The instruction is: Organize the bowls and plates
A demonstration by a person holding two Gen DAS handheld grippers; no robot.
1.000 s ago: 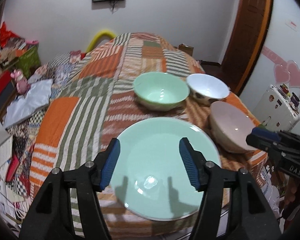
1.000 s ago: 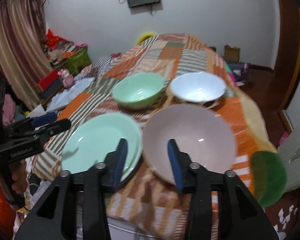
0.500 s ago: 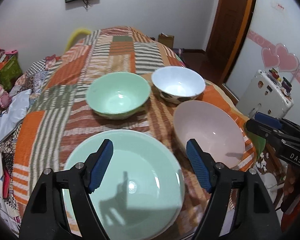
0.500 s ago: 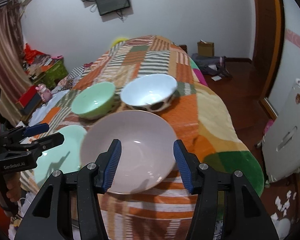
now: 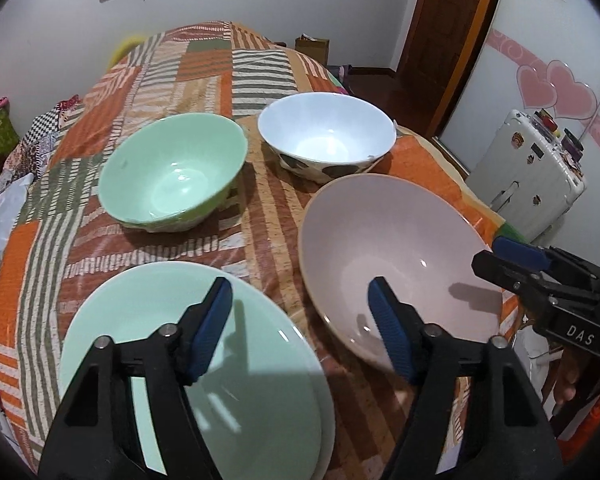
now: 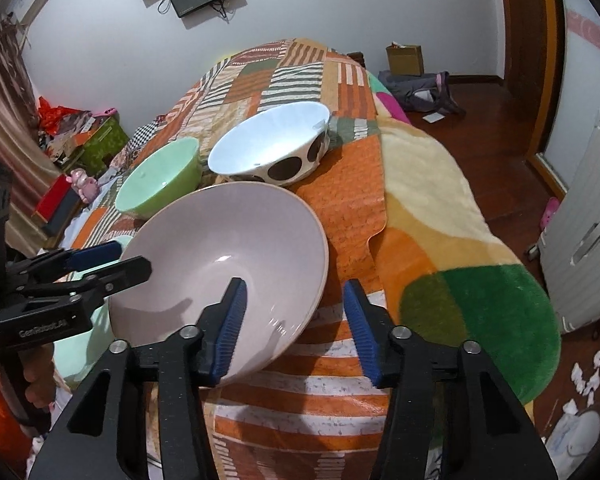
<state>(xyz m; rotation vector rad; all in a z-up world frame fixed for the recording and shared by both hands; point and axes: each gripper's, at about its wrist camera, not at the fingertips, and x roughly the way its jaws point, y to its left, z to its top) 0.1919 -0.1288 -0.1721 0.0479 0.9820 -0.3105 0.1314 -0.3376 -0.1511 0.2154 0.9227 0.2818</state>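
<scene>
A pink bowl sits at the near right of the patchwork-covered table, next to a pale green plate. Behind them stand a green bowl and a white bowl with dark spots. My left gripper is closing; one finger hangs over the plate, the other inside the pink bowl's left side, pads clear of it. My right gripper is closing astride the pink bowl's right rim without pressing on it. Each gripper shows in the other's view: the left gripper, the right gripper.
The patchwork cloth runs far back. A white suitcase-like case stands right of the table by a wooden door. A fleece blanket with a green patch drapes the right edge. Boxes and toys crowd the left side.
The left gripper has swung right, from centred over the green plate to straddling the gap beside the pink bowl. The right gripper has shifted right onto the bowl's right rim, and its jaws have narrowed.
</scene>
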